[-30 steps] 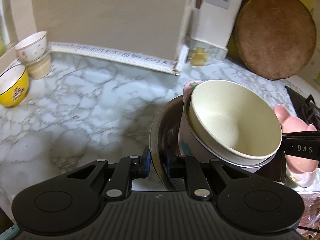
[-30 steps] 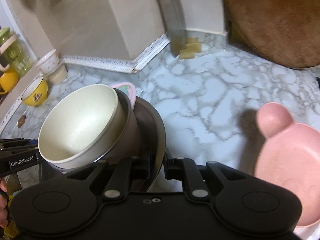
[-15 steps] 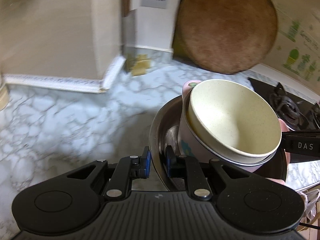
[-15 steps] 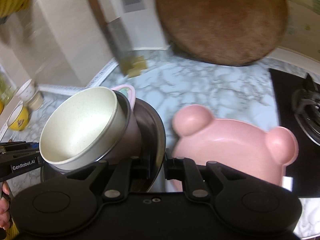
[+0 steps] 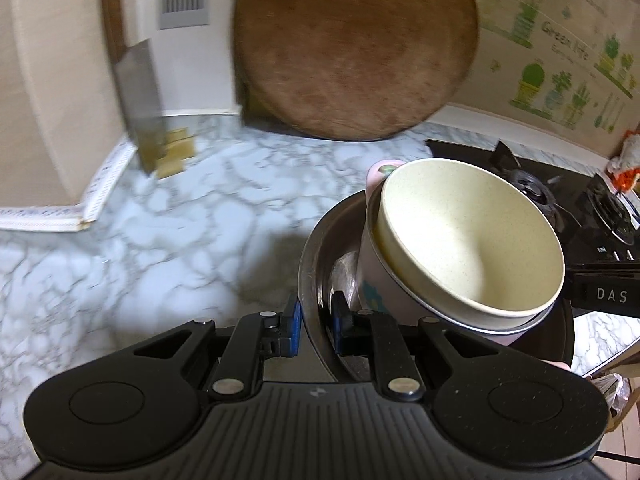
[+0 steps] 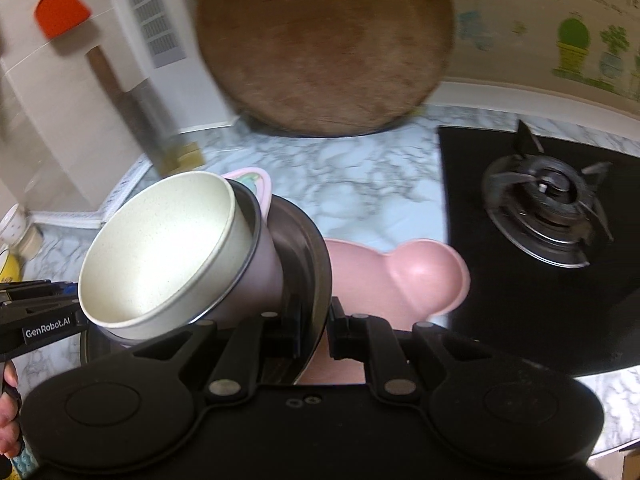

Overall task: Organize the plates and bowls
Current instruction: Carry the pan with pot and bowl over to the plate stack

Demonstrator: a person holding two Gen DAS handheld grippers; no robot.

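The left gripper (image 5: 315,326) was closed on the near rim of a steel pan (image 5: 310,256), one blue pad (image 5: 293,326) set outside the wall and the other inside it, with only the thin metal between them. The right gripper (image 6: 313,330) was clamped in the same way on the opposite rim of the pan (image 6: 316,248), so that the pan was held between the two and carried above the counter (image 5: 168,216). Inside the pan a pink cup (image 5: 370,280) was seen, tilted and leaning against the wall, and a cream bowl (image 5: 468,240) was nested in the cup, its mouth turned up and showing nothing inside. A pale pink handle or ear (image 6: 250,180) stood out behind the bowl (image 6: 160,248). The stack thus lay just ahead of each pair of fingers and slightly to the side, toward the other gripper. Under the pan, in the right view, a pink bear-shaped plate (image 6: 400,276) was lying on the marble beside the black hob (image 6: 540,240), partly covered by the pan's edge. Farther out, a round wooden board (image 5: 356,48) was leaned against the wall, and a cleaver (image 5: 136,92) was seen at the left. A small yellow bowl (image 6: 8,268) was glimpsed at the far left edge.
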